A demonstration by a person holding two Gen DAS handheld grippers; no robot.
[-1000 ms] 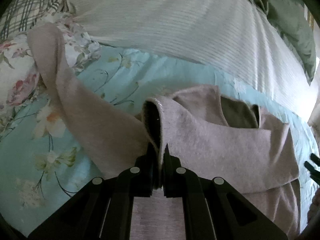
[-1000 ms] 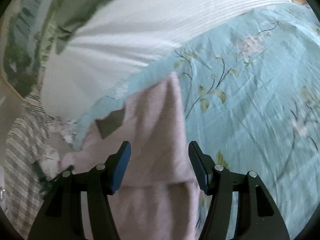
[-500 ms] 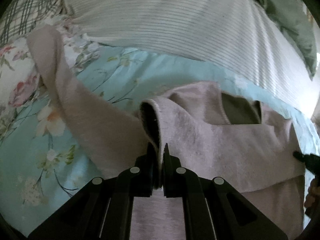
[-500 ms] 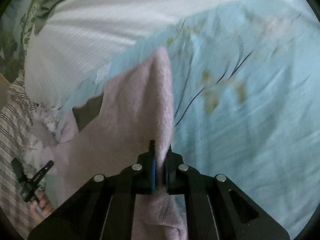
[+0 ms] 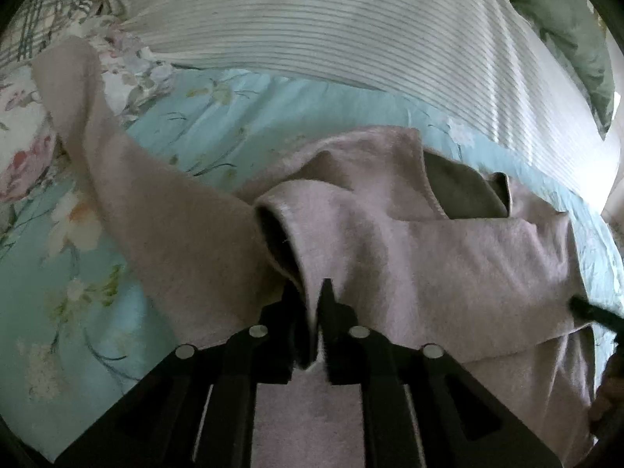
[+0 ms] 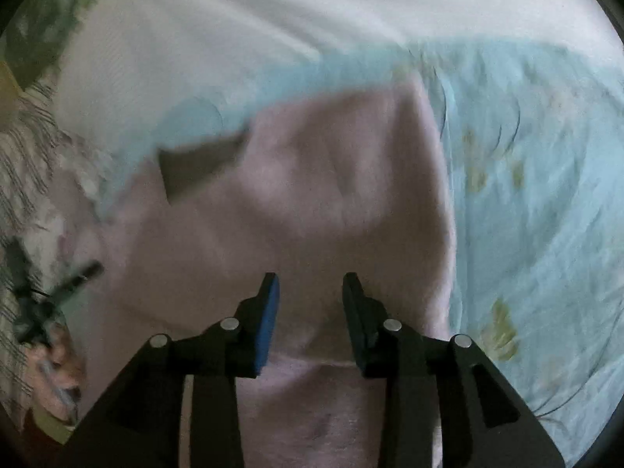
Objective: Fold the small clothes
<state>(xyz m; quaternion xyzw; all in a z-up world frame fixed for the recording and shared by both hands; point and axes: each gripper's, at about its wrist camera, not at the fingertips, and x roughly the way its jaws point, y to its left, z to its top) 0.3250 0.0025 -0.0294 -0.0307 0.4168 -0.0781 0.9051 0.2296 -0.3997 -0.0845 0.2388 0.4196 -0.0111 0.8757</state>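
Note:
A pale pink sweater (image 5: pixel 429 257) lies on the light blue floral bedsheet (image 5: pixel 241 124), its neck opening showing a dark lining. One sleeve (image 5: pixel 128 179) stretches out to the left. My left gripper (image 5: pixel 312 296) is shut on a sleeve cuff of the sweater, held over the sweater's body. In the right wrist view the sweater (image 6: pixel 335 195) fills the middle. My right gripper (image 6: pixel 310 284) is open just above it, with nothing between the fingers. The view is blurred.
A white striped pillow (image 5: pixel 351 27) lies behind the sweater, a green cloth (image 5: pixel 565 19) at the far right. Floral and plaid fabric (image 5: pixel 23 117) lies at the left. The left gripper shows at the left of the right wrist view (image 6: pixel 50 292).
My right gripper closed on the sweater's right edge half a second ago and has now opened, letting it go. The right side lies folded over. My left gripper stays shut on the cuff.

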